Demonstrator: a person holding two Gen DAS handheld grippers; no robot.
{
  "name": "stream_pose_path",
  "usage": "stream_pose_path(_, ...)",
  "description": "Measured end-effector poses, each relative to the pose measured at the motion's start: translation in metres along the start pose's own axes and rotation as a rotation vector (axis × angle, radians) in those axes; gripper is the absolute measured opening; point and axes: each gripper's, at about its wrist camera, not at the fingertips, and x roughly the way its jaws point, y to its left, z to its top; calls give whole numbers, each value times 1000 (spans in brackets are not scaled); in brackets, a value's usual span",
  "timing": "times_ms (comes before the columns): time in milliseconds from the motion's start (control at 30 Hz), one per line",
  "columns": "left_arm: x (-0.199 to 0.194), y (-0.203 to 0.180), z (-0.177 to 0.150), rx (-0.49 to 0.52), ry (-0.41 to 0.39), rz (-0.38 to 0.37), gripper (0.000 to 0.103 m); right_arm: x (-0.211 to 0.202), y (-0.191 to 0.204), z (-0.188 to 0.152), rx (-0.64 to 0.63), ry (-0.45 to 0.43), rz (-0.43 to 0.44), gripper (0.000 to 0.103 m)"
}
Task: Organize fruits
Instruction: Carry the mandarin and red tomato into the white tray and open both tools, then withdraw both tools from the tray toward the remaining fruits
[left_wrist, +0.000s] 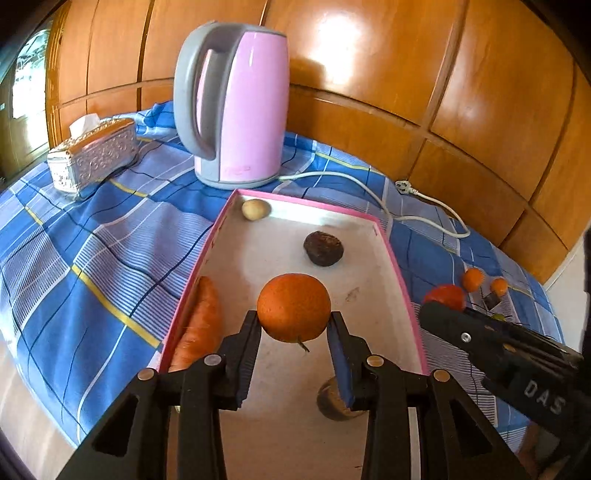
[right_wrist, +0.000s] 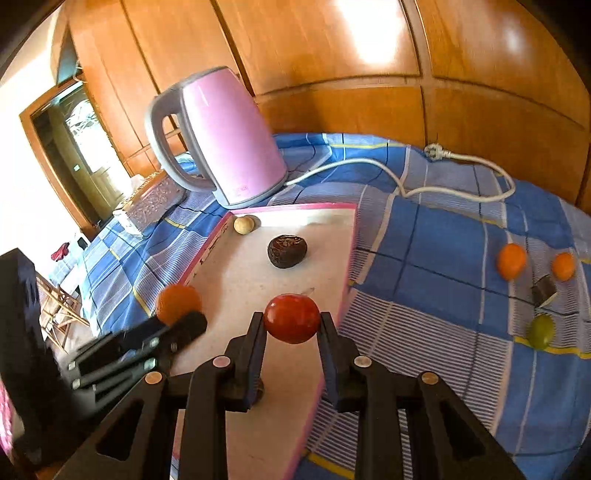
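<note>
A: So, both claws are loaded. The left gripper (left_wrist: 293, 325) is clamped on the orange (left_wrist: 293, 306), held above the near end of the pink-rimmed box (left_wrist: 384, 236). The right gripper (right_wrist: 291, 325) is clamped on the red fruit (right_wrist: 291, 317), over the box's right side.

B: How should they set them down?

A: I'd lower each until the fruit nearly touches the floor of the box, then open gently so it doesn't roll. Keep the orange off the carrot (left_wrist: 201, 325) by the left wall, and the claws apart from each other.

B: Count inside?

A: One carrot, one dark wrinkled fruit (left_wrist: 323, 248), one pale round fruit (left_wrist: 255, 209) in the far corner. Something round lies under the claws; I can't tell what.

B: And outside?

A: Two small oranges (right_wrist: 511, 260) and one green fruit (right_wrist: 541, 331) on the blue checked cloth (right_wrist: 436, 240), well apart from the box.
</note>
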Motion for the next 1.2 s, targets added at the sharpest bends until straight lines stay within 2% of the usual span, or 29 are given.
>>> stream_pose_path(200,0,0,-2,-12,-1,18,38,9,5,-3,27,24,14,37)
stream_pose_path(400,-8,-4,-4,-7,-10,32,38,-2,7,-9,36,-2,12,37)
stream_pose_path(800,-15,-15,-11,11,0,29,38,-27,-11,-26,82,-39,-63,37)
stream_pose_path(1200,-21,-40,-18,76,12,-11,38,-43,-35,-42,109,-62,-152,37)
